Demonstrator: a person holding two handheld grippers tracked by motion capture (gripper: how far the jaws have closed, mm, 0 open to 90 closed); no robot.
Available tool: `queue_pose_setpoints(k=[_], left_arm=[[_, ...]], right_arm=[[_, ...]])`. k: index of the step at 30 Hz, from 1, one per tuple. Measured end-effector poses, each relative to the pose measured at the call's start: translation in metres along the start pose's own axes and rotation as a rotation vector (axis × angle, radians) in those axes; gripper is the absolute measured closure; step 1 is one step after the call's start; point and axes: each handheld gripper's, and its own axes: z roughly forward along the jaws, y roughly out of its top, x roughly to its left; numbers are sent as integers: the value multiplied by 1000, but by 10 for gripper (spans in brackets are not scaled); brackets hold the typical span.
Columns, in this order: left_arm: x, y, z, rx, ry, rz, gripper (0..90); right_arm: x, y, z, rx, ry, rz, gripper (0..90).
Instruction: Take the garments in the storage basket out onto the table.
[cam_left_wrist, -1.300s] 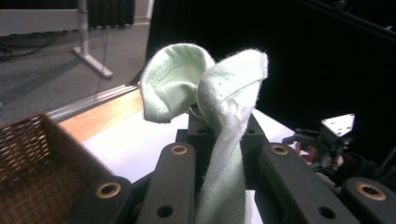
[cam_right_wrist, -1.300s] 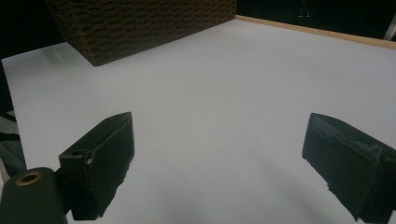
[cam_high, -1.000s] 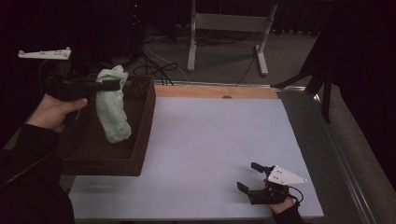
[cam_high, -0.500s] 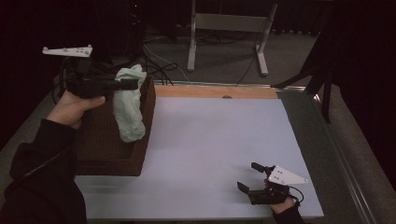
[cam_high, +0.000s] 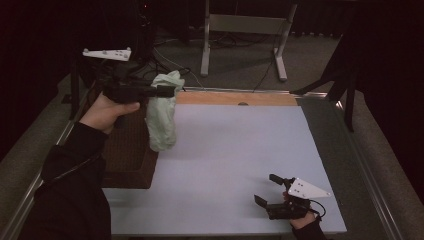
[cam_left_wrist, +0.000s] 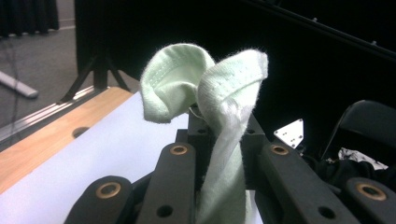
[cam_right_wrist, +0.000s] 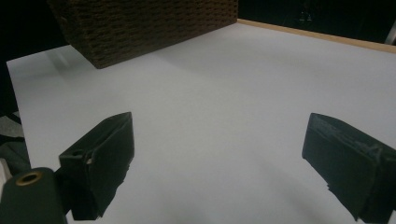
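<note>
The left tool (cam_high: 167, 91) is clamped on a pale green cloth (cam_high: 162, 117), hanging above the brown woven basket (cam_high: 127, 150); the right tool (cam_high: 270, 191) rests wide open, empty, on the white surface (cam_high: 235, 145)

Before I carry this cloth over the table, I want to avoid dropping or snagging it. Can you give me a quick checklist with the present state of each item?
1. Grip: left tongs shut on the pale green cloth, which is pinched between the jaws in the left gripper view: ok.
2. Cloth lifted out of the brown woven basket: it hangs beside the basket's right wall; whether it touches the wall: cannot tell.
3. Cloth's lower end off the white table top: cannot tell.
4. Table top ahead bare: ok.
5. Right tongs out of the way, open, low at the near right corner: ok.
</note>
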Motion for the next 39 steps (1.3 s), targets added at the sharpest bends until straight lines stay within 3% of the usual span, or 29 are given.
queue_pose_setpoints(k=[12,21,32,34,37,39], left_arm=[[6,1,51,11,-79,1,808],[13,-2,79,-18,-90,18,807],[18,-2,111,-18,-52,35,807],[18,-4,125,-18,-50,57,806],[19,-4,135,-5,-21,68,805],[17,-3,141,-7,42,74,798]], right_arm=[[-1,0,-2,-10,3,2,96],[-1,1,-3,-14,6,11,96],[-1,1,-3,-16,9,14,96],[-1,1,-3,-18,9,15,96],[-2,0,-3,-18,9,16,96],[-1,0,-3,-18,9,15,96]])
